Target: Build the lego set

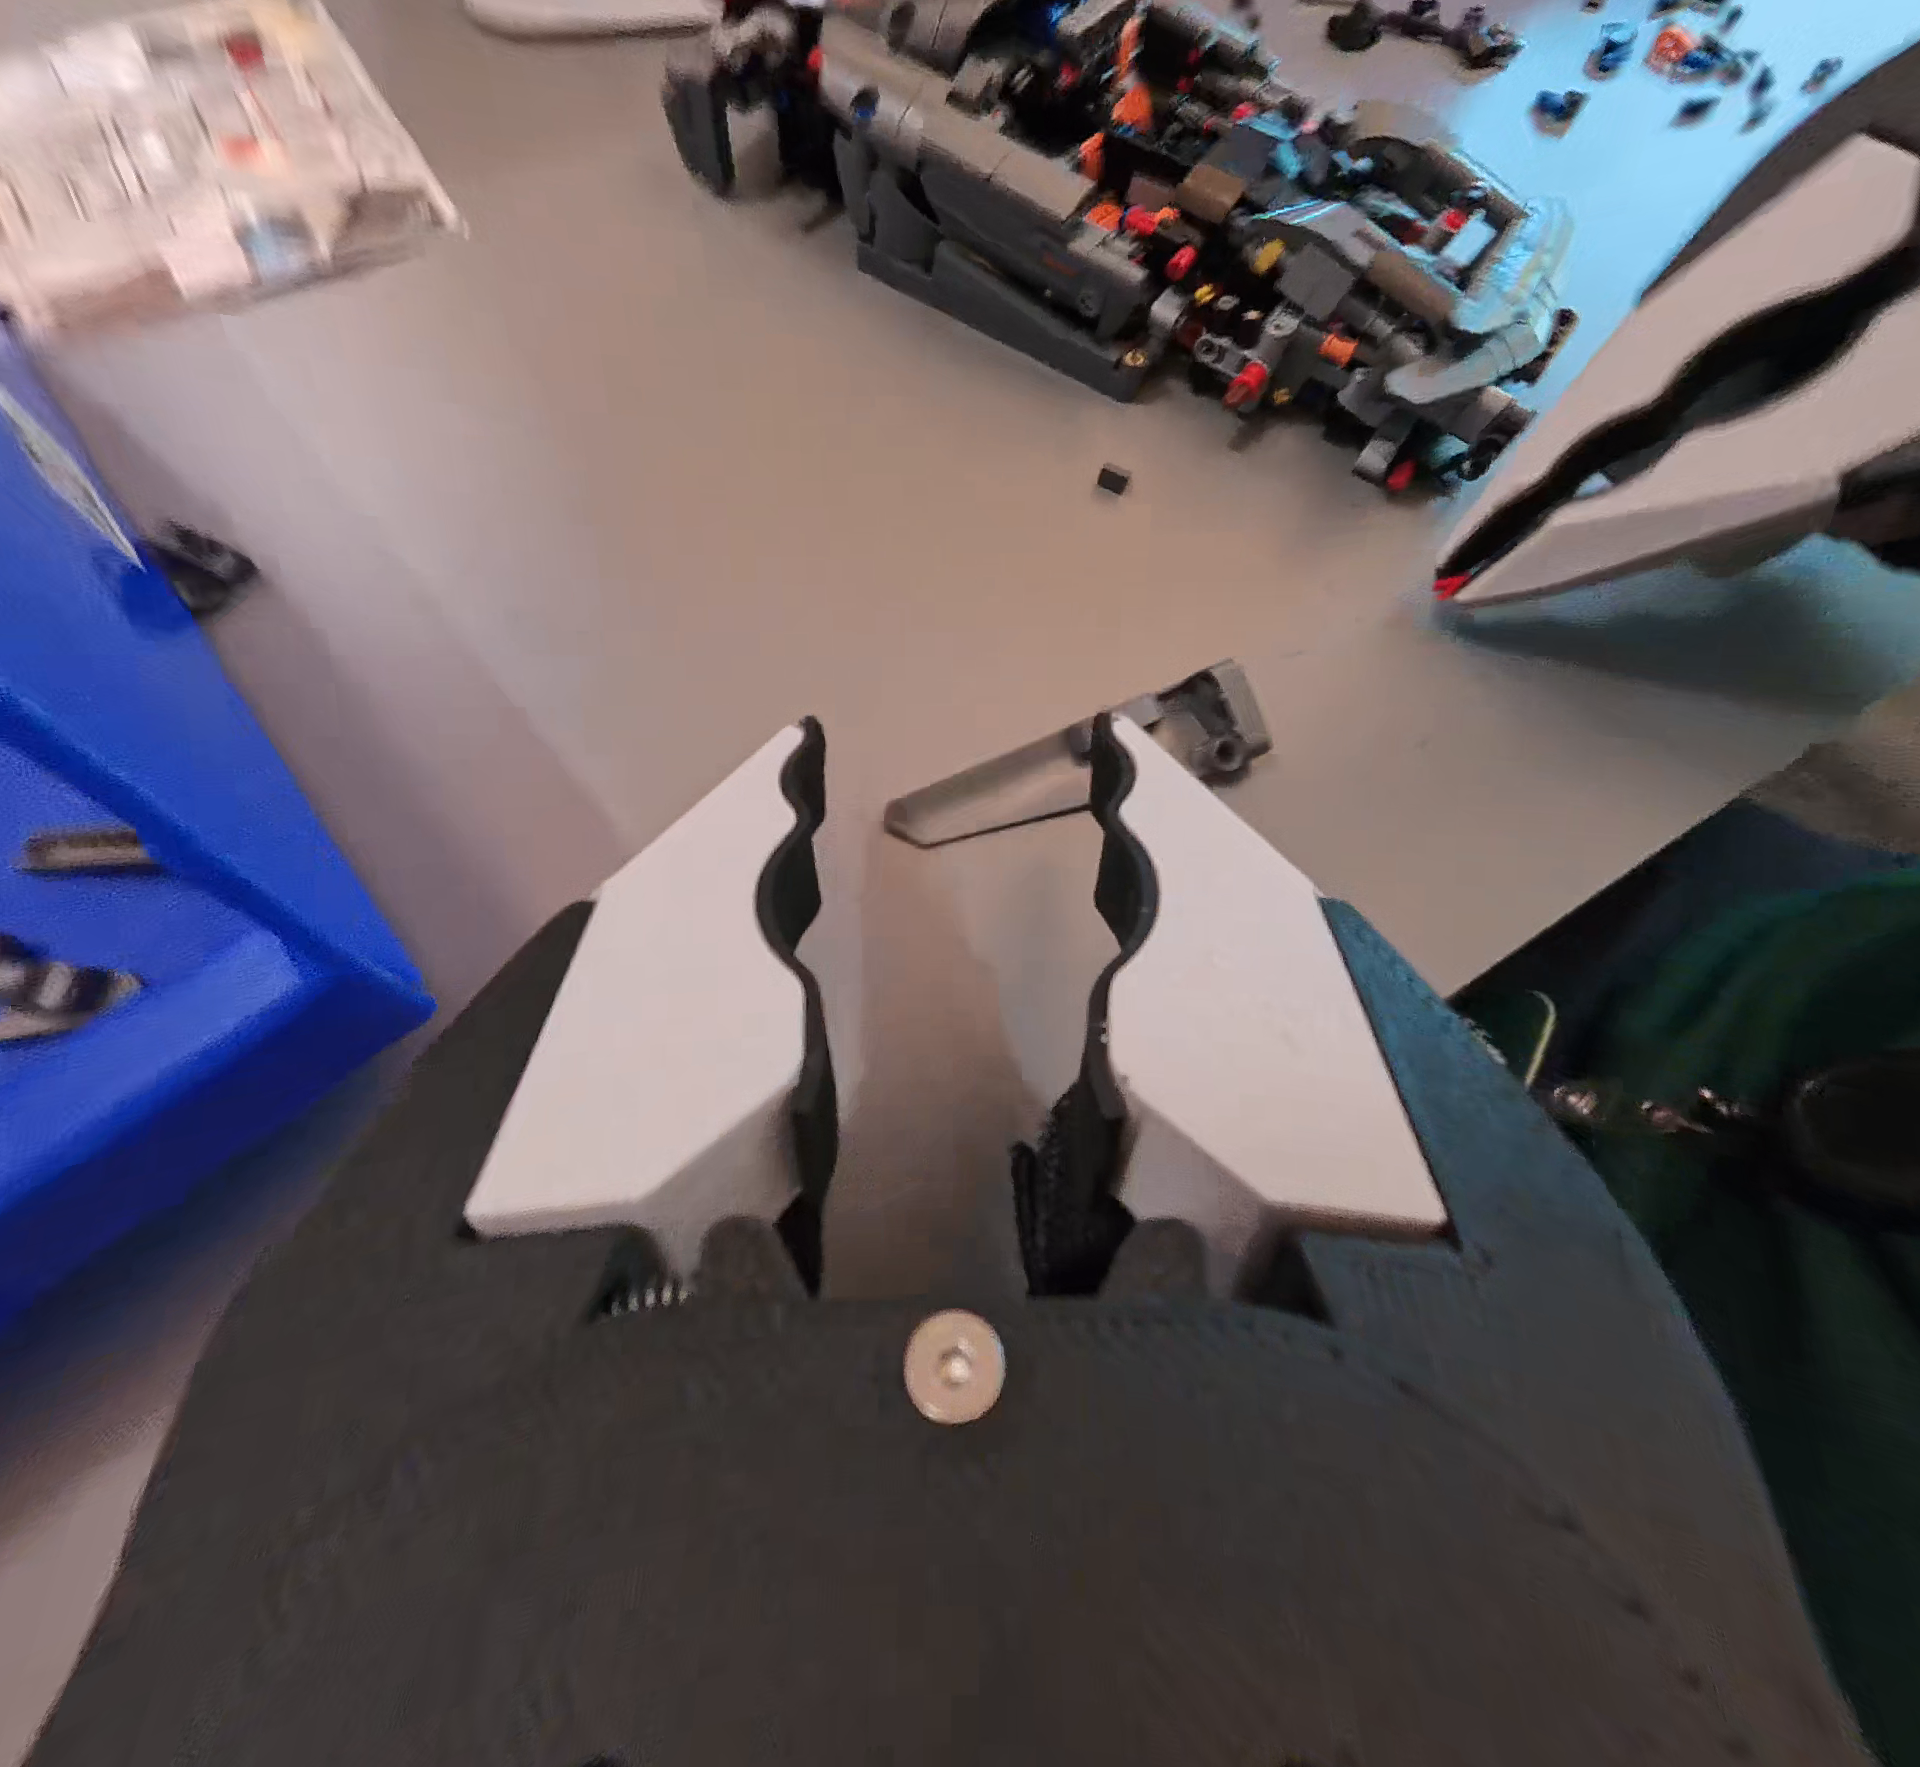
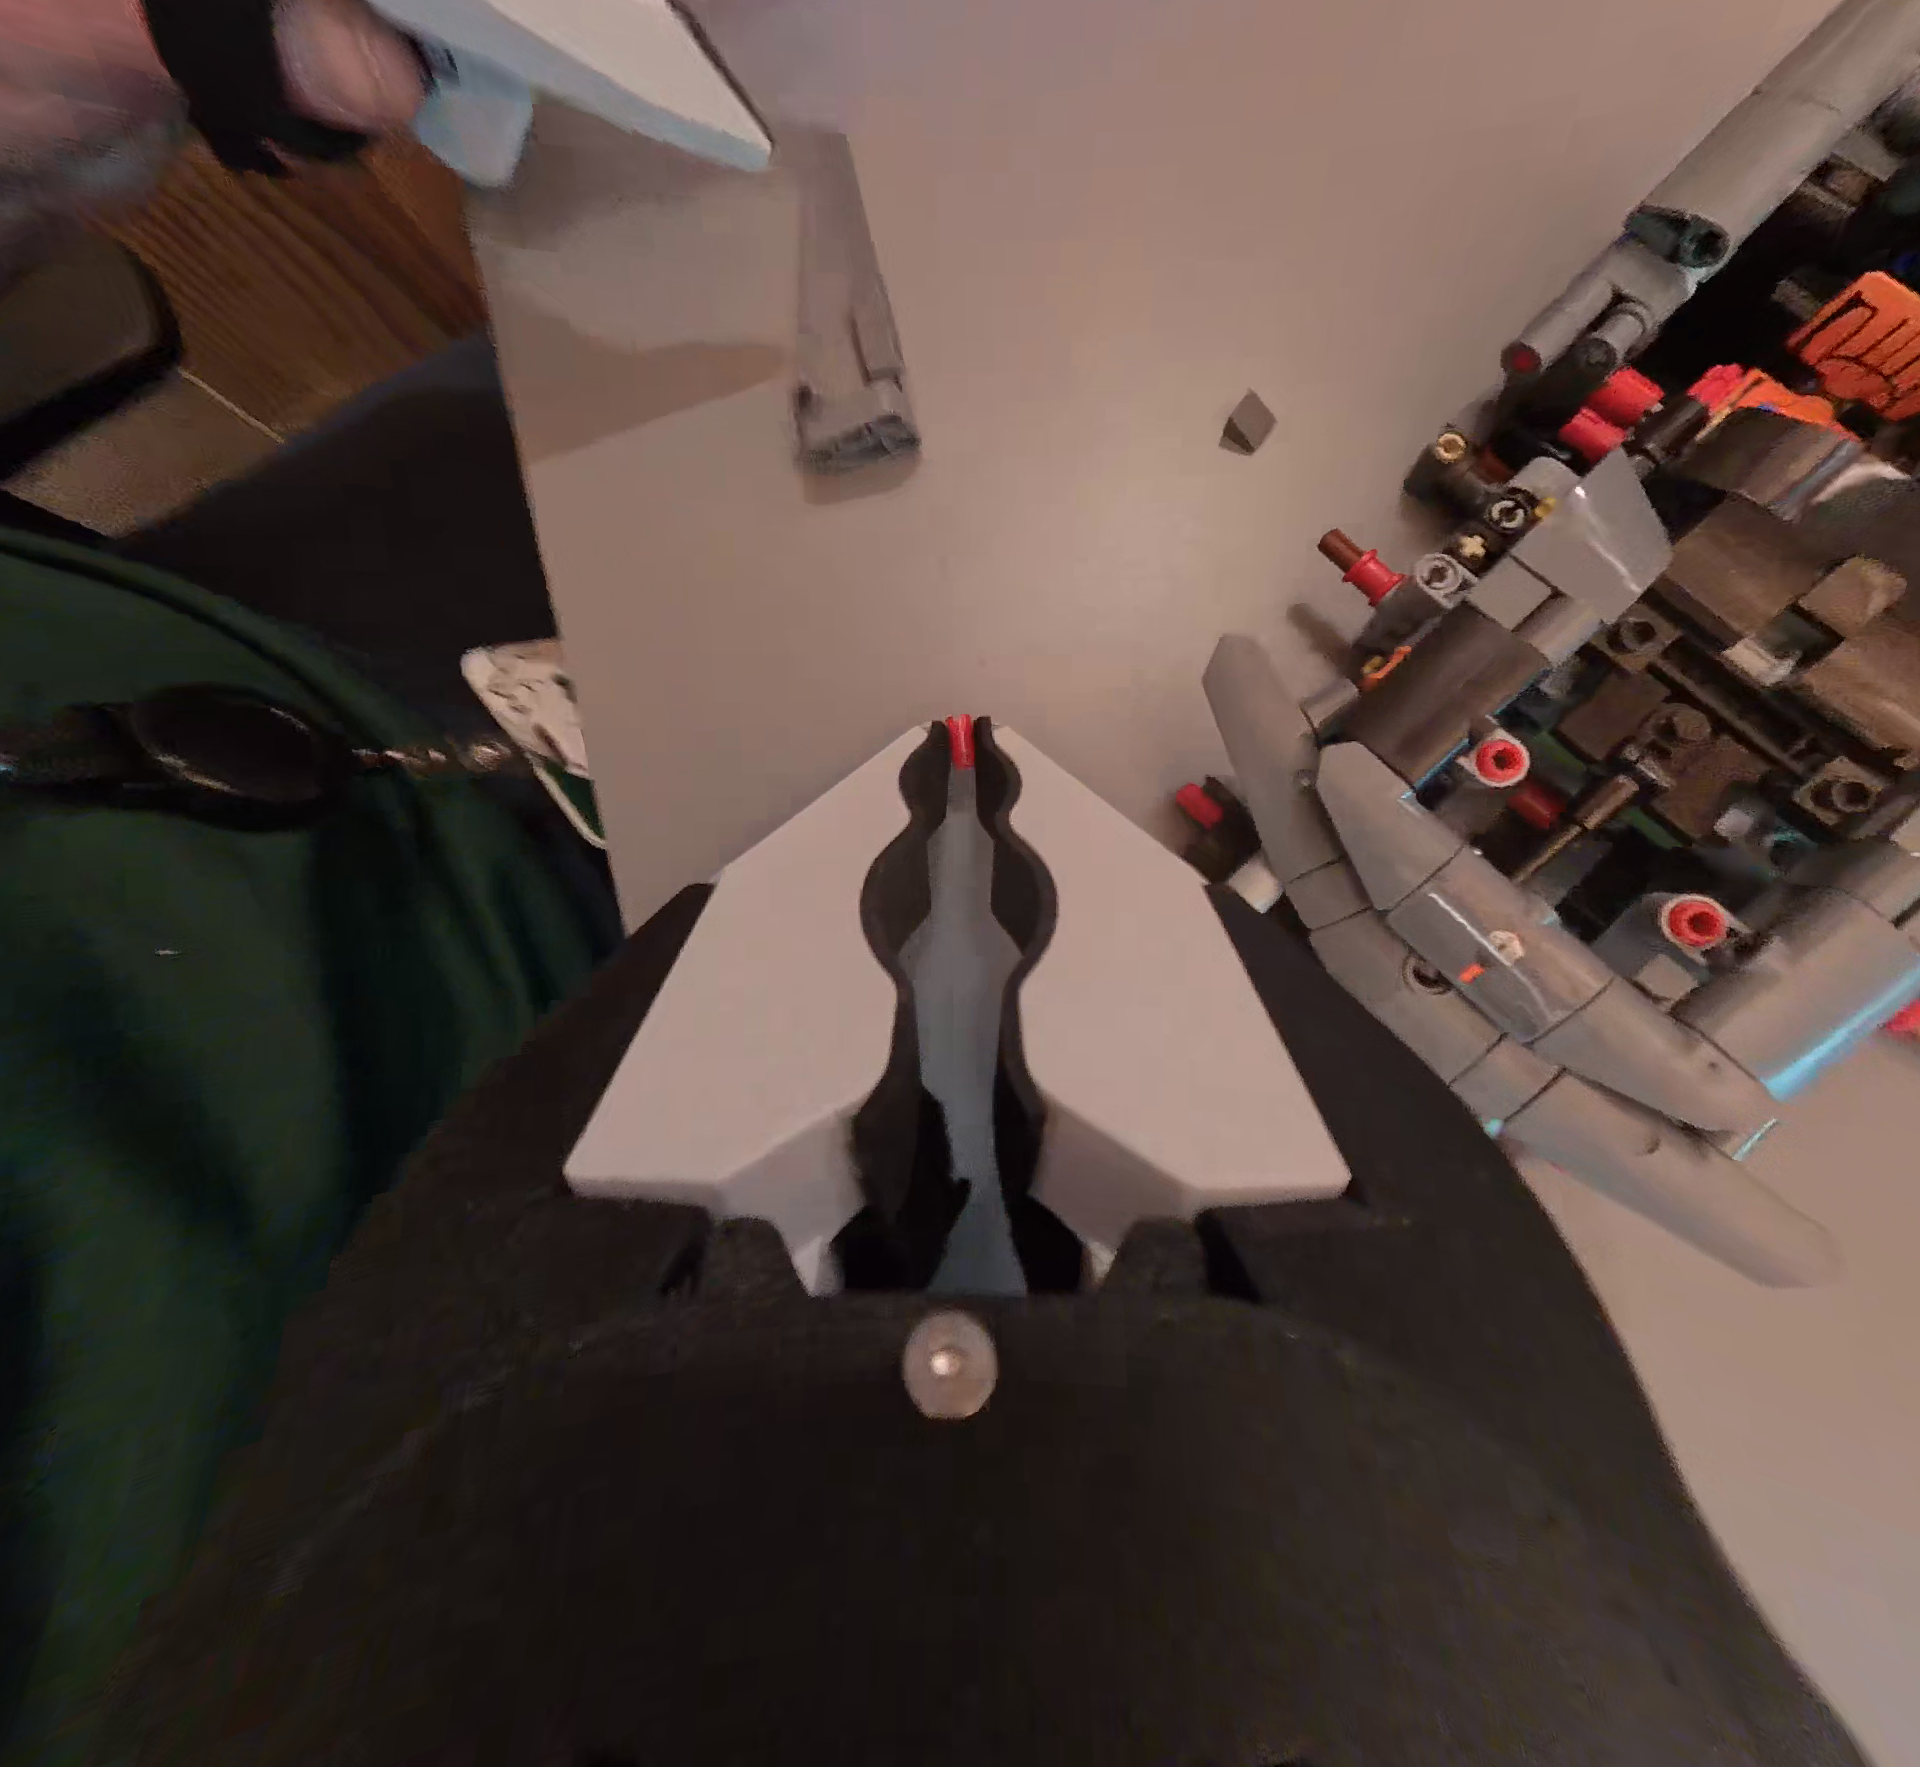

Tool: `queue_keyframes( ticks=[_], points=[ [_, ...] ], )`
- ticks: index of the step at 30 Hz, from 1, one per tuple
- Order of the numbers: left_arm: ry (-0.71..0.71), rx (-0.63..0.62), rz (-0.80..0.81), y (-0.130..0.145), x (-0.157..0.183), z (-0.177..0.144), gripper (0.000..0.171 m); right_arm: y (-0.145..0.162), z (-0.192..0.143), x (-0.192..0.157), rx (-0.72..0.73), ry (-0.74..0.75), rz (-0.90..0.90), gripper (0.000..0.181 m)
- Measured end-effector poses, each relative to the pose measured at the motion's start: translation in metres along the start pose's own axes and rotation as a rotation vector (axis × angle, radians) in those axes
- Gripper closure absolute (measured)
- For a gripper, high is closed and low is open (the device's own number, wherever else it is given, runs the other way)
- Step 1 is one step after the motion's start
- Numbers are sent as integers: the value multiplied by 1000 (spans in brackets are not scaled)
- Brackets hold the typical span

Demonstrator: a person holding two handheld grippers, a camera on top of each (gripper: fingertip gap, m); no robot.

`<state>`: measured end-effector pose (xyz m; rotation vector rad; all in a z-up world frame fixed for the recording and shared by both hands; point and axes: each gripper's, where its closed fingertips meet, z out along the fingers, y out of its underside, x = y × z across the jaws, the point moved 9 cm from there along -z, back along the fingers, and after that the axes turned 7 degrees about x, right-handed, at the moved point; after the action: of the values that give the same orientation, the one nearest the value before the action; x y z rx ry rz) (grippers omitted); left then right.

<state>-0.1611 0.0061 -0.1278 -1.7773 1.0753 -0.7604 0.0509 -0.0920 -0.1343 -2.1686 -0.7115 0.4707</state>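
A large dark grey Lego car model (image 1: 1122, 179) lies on the table, also at the right of the right wrist view (image 2: 1621, 730). A loose grey wedge panel piece (image 1: 997, 787) lies just ahead of my left gripper (image 1: 956, 730), which is open and empty; the piece sits partly behind its right fingertip. The panel also shows in the right wrist view (image 2: 847, 346). My right gripper (image 2: 961, 730) is shut on a small red pin (image 2: 961, 743) at its tips. It shows in the left wrist view (image 1: 1455, 579) at the right, near the table's edge.
A blue bin (image 1: 156, 886) with parts stands at the left. A clear bag of parts (image 1: 197, 148) lies at the back left. A small dark piece (image 1: 1112, 479) lies alone on the table. Loose small pieces (image 1: 1662, 44) are scattered at the back right. A person's green sleeve (image 2: 208, 990) is nearby. My right gripper's tips are some 9 centimeters from the small dark piece (image 1: 1112, 479). Look for it in the right wrist view (image 2: 1253, 427) too.
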Motion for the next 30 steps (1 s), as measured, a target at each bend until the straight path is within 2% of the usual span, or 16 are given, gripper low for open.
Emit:
queue_keyframes(
  ticks=[2,5,10,14,17,30],
  points=[
    [21,58,155,-10,19,-5,127,-6,-6,2,87,-94,97,178],
    [135,131,393,-28,59,-5,132,-18,-12,5,211,-302,264,179],
    [217,208,701,-38,92,3,148,-31,-14,6,264,-526,384,178],
    [261,205,762,-40,96,8,154,-36,-16,9,283,-633,443,178],
    [263,223,789,-42,95,8,167,-37,-15,11,284,-680,474,178],
    [220,272,823,-45,97,6,166,-41,-15,18,265,-738,522,179]
  ],
)
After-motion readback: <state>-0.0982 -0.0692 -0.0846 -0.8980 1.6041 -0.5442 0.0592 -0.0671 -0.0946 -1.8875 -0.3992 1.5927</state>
